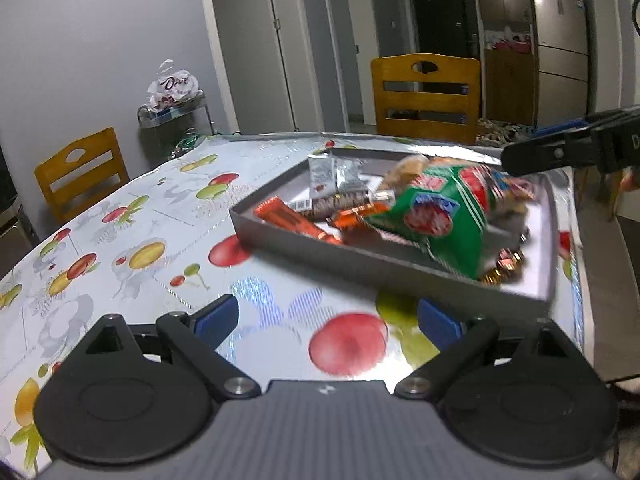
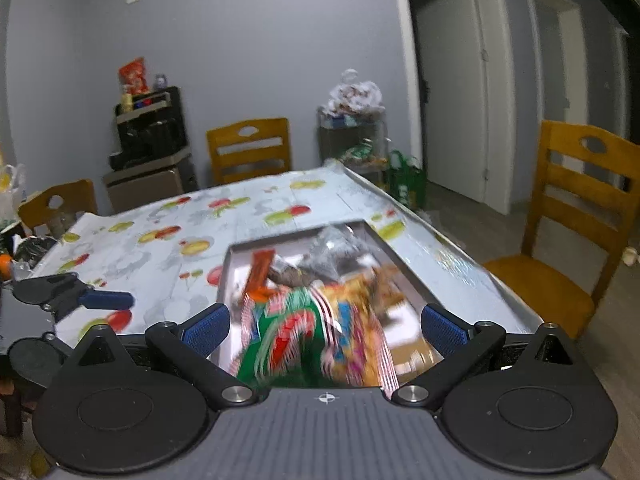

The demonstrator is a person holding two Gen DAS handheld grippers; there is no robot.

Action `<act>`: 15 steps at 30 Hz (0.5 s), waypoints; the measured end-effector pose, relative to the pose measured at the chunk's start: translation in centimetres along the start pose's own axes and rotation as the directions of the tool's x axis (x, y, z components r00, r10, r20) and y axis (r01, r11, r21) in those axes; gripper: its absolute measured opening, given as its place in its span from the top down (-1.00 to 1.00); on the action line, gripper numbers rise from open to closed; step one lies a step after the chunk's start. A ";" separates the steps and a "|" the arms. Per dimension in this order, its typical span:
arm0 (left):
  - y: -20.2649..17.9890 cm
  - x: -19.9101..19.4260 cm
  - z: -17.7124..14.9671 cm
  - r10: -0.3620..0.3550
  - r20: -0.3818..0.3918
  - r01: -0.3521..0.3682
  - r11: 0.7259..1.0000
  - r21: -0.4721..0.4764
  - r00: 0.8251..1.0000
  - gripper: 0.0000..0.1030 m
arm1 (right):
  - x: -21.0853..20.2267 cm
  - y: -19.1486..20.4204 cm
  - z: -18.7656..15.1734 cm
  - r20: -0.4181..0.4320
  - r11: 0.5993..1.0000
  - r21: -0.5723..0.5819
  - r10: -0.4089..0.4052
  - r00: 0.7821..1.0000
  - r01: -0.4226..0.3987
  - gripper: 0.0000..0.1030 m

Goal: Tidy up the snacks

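Grey tray (image 1: 400,266) near right edge of surface (image 1: 160,216), on fruit-print cloth. Contents: green bag (image 1: 432,216) (image 2: 292,320) leaning over near rim; orange bars (image 1: 296,220); silver packet (image 1: 332,172) at far corner; gold-wrapped sweets (image 1: 504,264) at near right corner. Left gripper (image 1: 326,320): jaws wide, nothing between, over bare cloth just short of tray. Right gripper (image 2: 324,328): jaws wide, over tray, pads clear of blurred green bag below. Chair (image 1: 426,96) beyond far edge.
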State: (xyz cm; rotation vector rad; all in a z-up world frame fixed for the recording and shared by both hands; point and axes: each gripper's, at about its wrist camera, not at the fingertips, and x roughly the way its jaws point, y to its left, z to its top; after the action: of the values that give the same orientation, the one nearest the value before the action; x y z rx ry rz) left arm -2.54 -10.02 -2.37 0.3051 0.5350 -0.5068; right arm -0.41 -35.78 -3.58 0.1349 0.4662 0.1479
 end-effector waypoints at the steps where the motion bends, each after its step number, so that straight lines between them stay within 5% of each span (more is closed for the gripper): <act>1: -0.1 -0.2 -0.4 -0.002 0.002 0.002 1.000 -0.002 1.000 -0.89 | -0.4 0.2 -0.7 -0.006 0.999 0.029 -0.026 1.000 0.026 -1.00; 4: -0.2 -0.5 -1.5 -0.012 -0.006 0.012 1.000 -0.017 1.000 -0.90 | -0.7 0.9 -2.9 -0.092 0.994 0.094 -0.044 0.995 0.053 -1.00; 9: -0.5 -0.7 -2.6 -0.025 0.004 0.025 1.000 -0.016 1.000 -0.91 | -1.1 3.5 -5.8 -0.065 0.996 0.036 -0.082 0.995 0.084 -1.00; 15: -1.0 -0.8 -3.2 -0.049 -0.011 0.049 0.999 -0.007 0.999 -0.92 | 0.3 5.9 -6.8 -0.129 0.997 0.001 -0.079 0.988 0.079 -1.00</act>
State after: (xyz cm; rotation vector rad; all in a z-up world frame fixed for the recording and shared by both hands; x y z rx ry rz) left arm -5.03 -9.29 -4.68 0.2885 0.5560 -0.5511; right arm -3.86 -29.33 -8.77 0.1131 0.6003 0.0777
